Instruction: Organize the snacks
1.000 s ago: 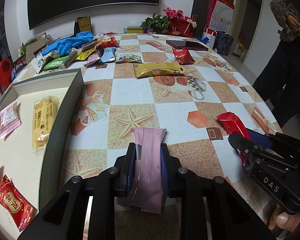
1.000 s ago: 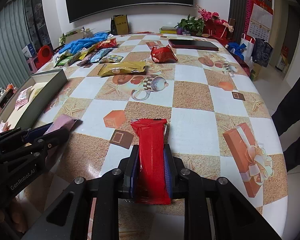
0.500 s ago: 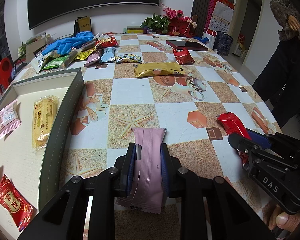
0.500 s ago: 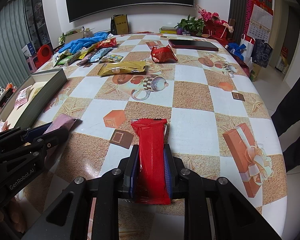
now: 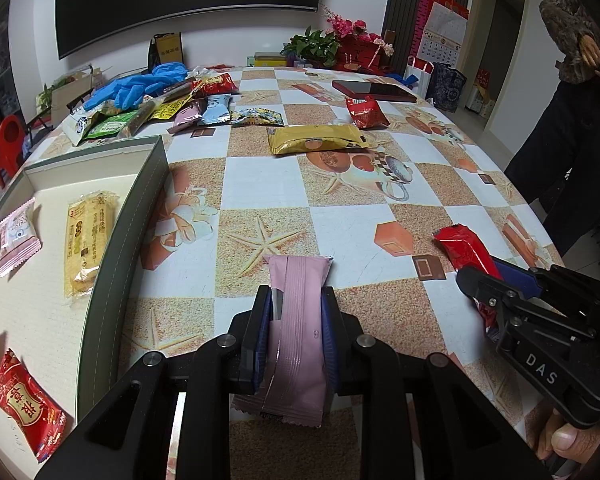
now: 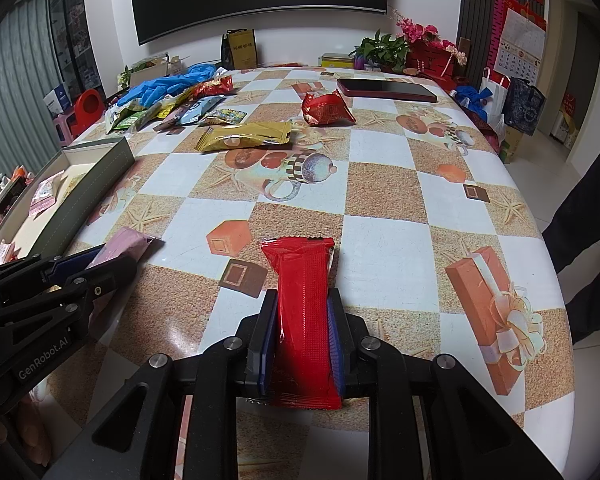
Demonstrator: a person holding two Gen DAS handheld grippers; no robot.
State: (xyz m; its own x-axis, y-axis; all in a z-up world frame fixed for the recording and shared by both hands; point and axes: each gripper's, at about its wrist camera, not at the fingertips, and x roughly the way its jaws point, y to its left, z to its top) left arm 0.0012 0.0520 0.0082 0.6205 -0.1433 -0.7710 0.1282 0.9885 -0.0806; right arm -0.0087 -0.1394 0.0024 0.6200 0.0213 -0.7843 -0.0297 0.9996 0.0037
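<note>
My left gripper (image 5: 298, 300) is shut on a pink snack packet (image 5: 298, 320), held just above the patterned table (image 5: 260, 184) right of the grey box (image 5: 136, 216). My right gripper (image 6: 303, 300) is shut on a red snack packet (image 6: 304, 312), held above the table's near side. Each gripper shows in the other view: the right one (image 5: 476, 276) with the red packet (image 5: 460, 244), the left one (image 6: 112, 260) with the pink packet (image 6: 124, 244). The box holds a yellow packet (image 5: 86, 240), a pink packet (image 5: 18, 236) and a red packet (image 5: 24, 404).
A yellow packet (image 5: 318, 139), a red bag (image 5: 366, 112), a dark red phone (image 5: 374, 90) and a pile of mixed snacks with blue gloves (image 5: 140, 86) lie across the far table. A person (image 5: 572, 152) stands at the right edge. Plants (image 5: 316, 46) stand at the back.
</note>
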